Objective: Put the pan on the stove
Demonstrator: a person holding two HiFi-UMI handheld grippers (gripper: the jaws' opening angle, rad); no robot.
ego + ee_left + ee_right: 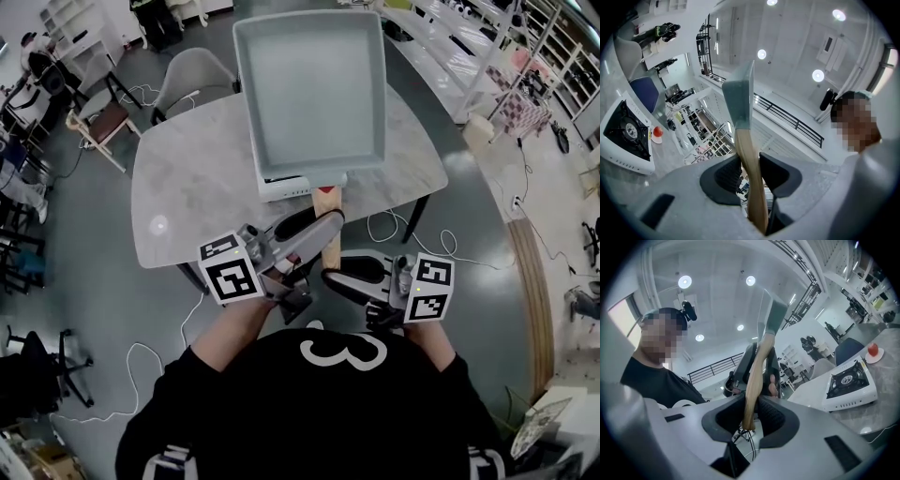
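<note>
Square grey pan (309, 89) is held clear of the tabletop (197, 187), with its empty inside turned toward the head camera. From that view it covers most of the stove (281, 187); only the stove's white front edge shows below the pan's near rim. Wooden handle (328, 220) runs from that rim back toward the person. Left tool (314, 234) reaches in from the left and is clamped on the handle nearer the pan. Right tool (330, 275) comes in from the right and is clamped on the handle's end. In the left gripper view the left tool (751, 171) has both dark pads pressed on the handle (749, 154), and the pan (740, 98) stands edge-on above them against the ceiling. The right gripper view shows the right tool (752, 416) gripping the butt of the handle (752, 380), with the other tool further up and the pan (776, 317) beyond it. Both gripper views show the stove (628, 136) (848, 383) sitting on the tabletop with its black burner bare. A small red round thing (657, 132) (873, 350) on a white dish sits just past the stove. A grey chair (192, 80) stands at the far left side of the tabletop, and a white cable (394, 230) trails on the floor near its front edge.
</note>
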